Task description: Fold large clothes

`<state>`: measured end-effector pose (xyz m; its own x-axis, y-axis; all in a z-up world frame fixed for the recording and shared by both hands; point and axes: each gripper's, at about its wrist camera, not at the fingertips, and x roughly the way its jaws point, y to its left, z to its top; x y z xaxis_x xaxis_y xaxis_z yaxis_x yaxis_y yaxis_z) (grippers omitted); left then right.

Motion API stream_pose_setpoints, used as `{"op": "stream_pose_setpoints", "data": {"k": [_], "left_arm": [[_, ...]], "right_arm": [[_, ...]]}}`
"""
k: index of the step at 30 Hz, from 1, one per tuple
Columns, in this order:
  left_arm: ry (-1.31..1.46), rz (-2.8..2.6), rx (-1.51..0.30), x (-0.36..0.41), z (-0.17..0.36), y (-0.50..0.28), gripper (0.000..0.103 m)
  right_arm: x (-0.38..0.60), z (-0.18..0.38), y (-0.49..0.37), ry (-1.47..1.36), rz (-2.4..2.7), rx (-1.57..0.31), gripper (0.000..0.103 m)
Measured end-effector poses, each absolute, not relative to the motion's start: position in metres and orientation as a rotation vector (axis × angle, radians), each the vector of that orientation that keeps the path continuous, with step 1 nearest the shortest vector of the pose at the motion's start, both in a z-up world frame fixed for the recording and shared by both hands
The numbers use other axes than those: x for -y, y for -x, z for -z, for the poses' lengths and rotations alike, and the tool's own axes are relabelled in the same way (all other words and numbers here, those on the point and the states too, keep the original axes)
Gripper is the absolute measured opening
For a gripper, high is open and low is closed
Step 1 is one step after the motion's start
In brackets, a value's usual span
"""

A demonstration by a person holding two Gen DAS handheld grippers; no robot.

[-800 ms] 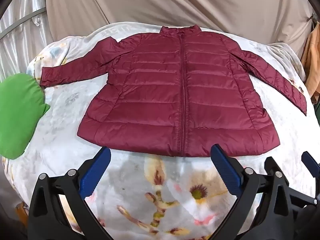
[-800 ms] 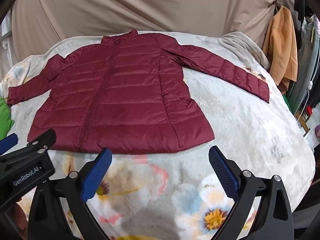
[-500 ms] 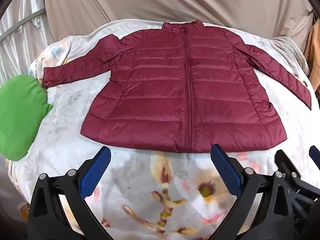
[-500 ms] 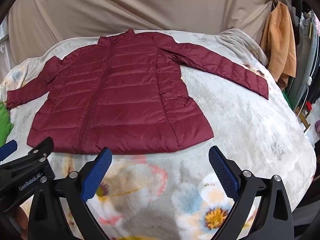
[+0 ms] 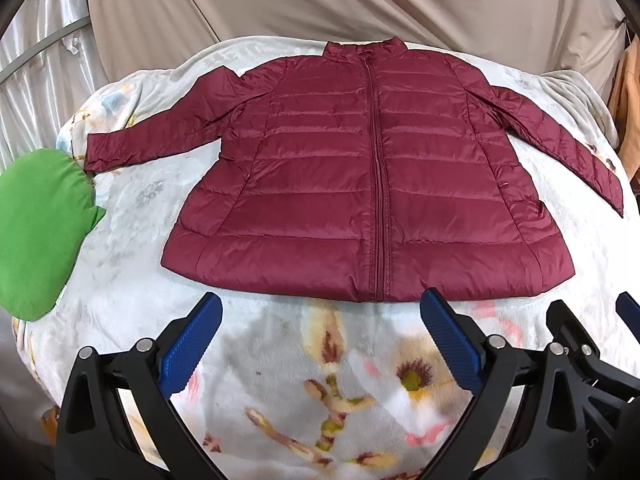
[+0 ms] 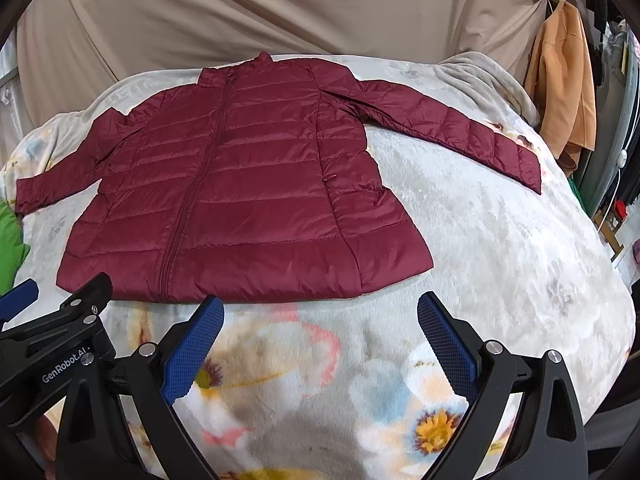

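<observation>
Jaws released on left gripper [image 5: 320, 316] and right gripper [image 6: 320, 316], empty, near jacket [image 5: 360, 184] hem at bed [image 6: 500, 260] front edge.

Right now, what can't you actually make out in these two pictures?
- Underside of the maroon jacket: both views, it lies face up.
- Green cloth: cut off by the left edge in both views.
- Orange garment: right wrist view shows part; left wrist view only a sliver.
- Person holding the grippers: outside both views.
</observation>
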<state>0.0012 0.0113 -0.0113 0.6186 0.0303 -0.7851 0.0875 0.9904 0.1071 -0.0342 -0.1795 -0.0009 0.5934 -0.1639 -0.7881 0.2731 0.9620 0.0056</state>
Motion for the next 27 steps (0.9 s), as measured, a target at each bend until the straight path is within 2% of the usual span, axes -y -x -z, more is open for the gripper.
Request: {"op": "stream_pose_setpoints", "data": {"k": [27], "left_arm": [[-0.137,0.032,-0.903,-0.0153,0.0142,0.0005,0.096]], "right_arm": [[0.1773,0.0003,0.0328,-0.132,0.254,-0.903,0.096]]}}
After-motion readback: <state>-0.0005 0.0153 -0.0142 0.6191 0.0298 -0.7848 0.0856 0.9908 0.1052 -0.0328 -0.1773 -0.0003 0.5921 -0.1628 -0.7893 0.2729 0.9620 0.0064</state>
